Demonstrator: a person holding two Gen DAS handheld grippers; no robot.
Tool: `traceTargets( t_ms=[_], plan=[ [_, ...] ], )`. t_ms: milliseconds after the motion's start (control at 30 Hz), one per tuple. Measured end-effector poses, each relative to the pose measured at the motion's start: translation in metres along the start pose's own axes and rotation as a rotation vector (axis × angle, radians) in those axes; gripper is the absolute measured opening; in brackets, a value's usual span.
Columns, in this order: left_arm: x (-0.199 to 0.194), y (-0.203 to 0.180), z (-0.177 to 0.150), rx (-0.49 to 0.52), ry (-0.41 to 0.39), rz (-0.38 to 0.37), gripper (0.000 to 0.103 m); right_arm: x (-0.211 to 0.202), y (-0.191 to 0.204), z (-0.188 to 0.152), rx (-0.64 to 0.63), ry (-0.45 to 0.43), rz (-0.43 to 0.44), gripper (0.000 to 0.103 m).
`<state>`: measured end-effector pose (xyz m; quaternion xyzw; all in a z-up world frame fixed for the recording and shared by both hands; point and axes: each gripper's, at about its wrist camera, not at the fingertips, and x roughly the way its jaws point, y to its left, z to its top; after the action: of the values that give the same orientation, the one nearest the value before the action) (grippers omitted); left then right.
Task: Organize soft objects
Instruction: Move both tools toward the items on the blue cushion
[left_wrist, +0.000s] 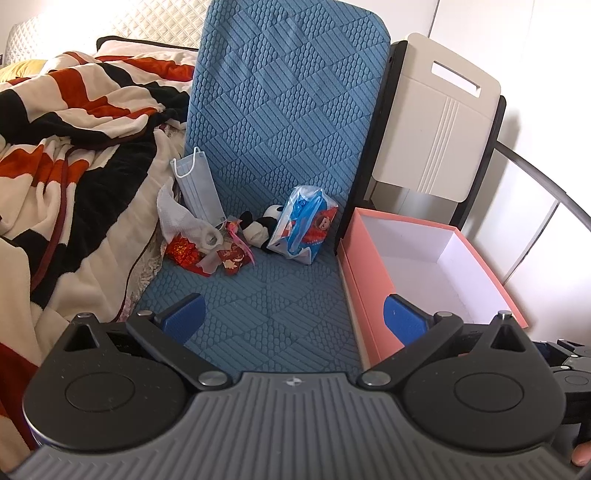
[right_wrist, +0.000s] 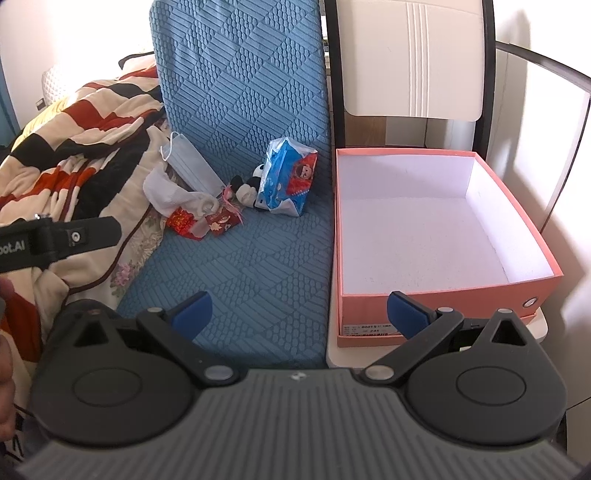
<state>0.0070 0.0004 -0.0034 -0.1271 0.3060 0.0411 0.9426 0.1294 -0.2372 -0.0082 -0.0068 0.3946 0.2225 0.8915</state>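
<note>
A pile of soft things lies on the blue quilted mat (left_wrist: 273, 306): a blue face mask (left_wrist: 197, 184), a white cloth (left_wrist: 181, 218), red packets (left_wrist: 207, 254), a panda plush (left_wrist: 258, 227) and a blue-red tissue pack (left_wrist: 304, 225). An empty pink box (left_wrist: 373, 280) stands to the right, also in the right wrist view (right_wrist: 436, 306). My left gripper (left_wrist: 295, 317) is open and empty, short of the pile. My right gripper (right_wrist: 299, 314) is open and empty over the mat's front edge; the pile shows there too: mask (right_wrist: 192, 166), plush (right_wrist: 245, 190), tissue pack (right_wrist: 290, 177).
A red, black and cream blanket (left_wrist: 62, 155) covers the bed at left. A white folded chair (left_wrist: 439, 122) stands behind the box. The box sits on a white stand (right_wrist: 532, 325). The left gripper's body (right_wrist: 55, 240) shows at the left of the right wrist view.
</note>
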Motion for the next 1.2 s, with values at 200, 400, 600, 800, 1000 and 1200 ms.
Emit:
traceTargets(
  t_ms=[200,400,600,800,1000,1200],
  plan=[
    [0.001,0.0,-0.002,0.001,0.003,0.003,0.103,0.0,0.0,-0.001,0.0,0.002,-0.002,0.103],
    [0.004,-0.002,-0.004,0.012,0.012,0.004,0.103,0.0,-0.001,-0.001,0.004,0.008,-0.004,0.103],
    [0.005,-0.002,-0.005,0.014,0.019,0.006,0.103,0.001,-0.002,-0.002,0.01,0.013,-0.004,0.103],
    [0.006,-0.002,-0.006,0.013,0.022,0.007,0.103,0.006,-0.002,-0.003,0.024,0.042,0.012,0.103],
    [0.007,-0.001,-0.006,0.013,0.027,0.012,0.103,0.007,-0.003,-0.004,0.031,0.047,0.009,0.103],
    [0.011,-0.002,-0.007,0.016,0.034,0.014,0.103,0.01,-0.005,-0.004,0.046,0.058,-0.003,0.103]
  ],
)
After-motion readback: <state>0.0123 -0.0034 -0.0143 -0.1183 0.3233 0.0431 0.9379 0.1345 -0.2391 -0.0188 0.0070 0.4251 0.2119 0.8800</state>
